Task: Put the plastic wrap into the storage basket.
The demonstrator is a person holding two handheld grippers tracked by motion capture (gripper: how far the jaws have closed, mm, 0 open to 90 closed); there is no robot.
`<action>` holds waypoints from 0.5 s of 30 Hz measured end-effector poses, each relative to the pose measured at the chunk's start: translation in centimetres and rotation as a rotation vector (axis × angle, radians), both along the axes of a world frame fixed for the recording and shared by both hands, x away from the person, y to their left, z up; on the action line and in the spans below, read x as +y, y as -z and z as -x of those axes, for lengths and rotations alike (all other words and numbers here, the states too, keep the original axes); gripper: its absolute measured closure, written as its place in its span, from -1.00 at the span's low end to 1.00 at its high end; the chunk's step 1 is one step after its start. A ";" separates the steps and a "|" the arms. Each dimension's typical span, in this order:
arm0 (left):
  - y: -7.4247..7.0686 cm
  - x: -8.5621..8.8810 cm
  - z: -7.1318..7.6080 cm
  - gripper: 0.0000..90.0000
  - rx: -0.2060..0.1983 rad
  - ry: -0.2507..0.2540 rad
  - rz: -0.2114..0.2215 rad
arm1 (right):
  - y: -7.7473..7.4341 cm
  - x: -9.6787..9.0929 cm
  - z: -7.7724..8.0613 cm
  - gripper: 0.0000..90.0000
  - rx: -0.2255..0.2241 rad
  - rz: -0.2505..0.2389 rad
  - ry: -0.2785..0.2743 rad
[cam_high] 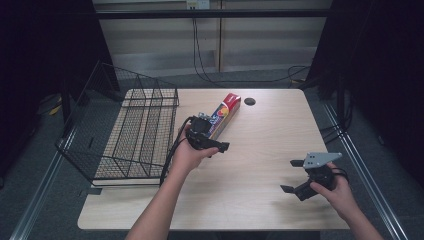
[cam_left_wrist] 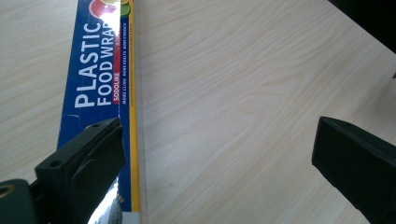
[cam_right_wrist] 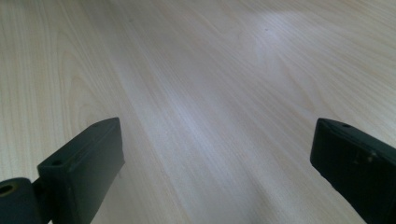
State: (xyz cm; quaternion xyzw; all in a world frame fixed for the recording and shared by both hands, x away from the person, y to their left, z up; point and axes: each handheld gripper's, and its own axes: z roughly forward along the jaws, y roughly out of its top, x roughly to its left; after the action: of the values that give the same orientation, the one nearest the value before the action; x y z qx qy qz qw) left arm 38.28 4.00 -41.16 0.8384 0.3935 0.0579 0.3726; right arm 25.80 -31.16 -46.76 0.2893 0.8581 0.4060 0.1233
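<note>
**Where things sit on my table**

The wire basket point(cam_high: 131, 134) sits on the left part of my table point(cam_high: 260, 135). The wrap box point(cam_high: 223, 116) lies just to its right, toward the back. My left tool point(cam_high: 210, 142) is at the box's near end. My right tool point(cam_high: 299, 176) is far off, front right.

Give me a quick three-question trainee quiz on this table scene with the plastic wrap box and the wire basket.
1. True or false: the left gripper is clamped on the plastic wrap box.
2. On which side of the box does the wire basket stand in the high view? A) left B) right C) on top
3. Fill in: the right gripper hangs open over bare ____.

Key:
1. False: its jaws stand wide apart, with the box beside one jaw.
2. A
3. table
</note>
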 end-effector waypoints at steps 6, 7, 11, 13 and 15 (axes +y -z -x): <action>0.7 -0.1 -1.4 -0.90 0.000 -0.030 0.003 | 0.0 0.1 0.0 -0.94 0.003 -0.003 -0.009; 0.9 -0.1 -1.6 -0.89 0.000 -0.037 -0.004 | 0.0 0.1 0.0 -0.94 0.002 -0.003 -0.010; 1.3 -0.3 -2.0 -0.87 0.000 -0.056 -0.014 | 0.0 0.2 0.0 -0.94 0.004 -0.003 -0.013; 1.4 -0.4 -2.4 -0.87 -0.002 -0.062 -0.021 | 0.1 0.2 0.0 -0.94 -0.003 0.002 -0.016; 1.5 -0.6 -3.0 -0.87 -0.009 -0.062 -0.044 | 0.0 0.3 0.0 -0.94 -0.002 0.003 -0.016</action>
State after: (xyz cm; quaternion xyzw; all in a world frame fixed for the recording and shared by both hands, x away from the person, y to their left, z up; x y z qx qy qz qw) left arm 41.32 3.42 -42.63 0.8336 0.4163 0.0818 0.3537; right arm 25.81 -30.91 -46.80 0.2816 0.8609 0.4060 0.1212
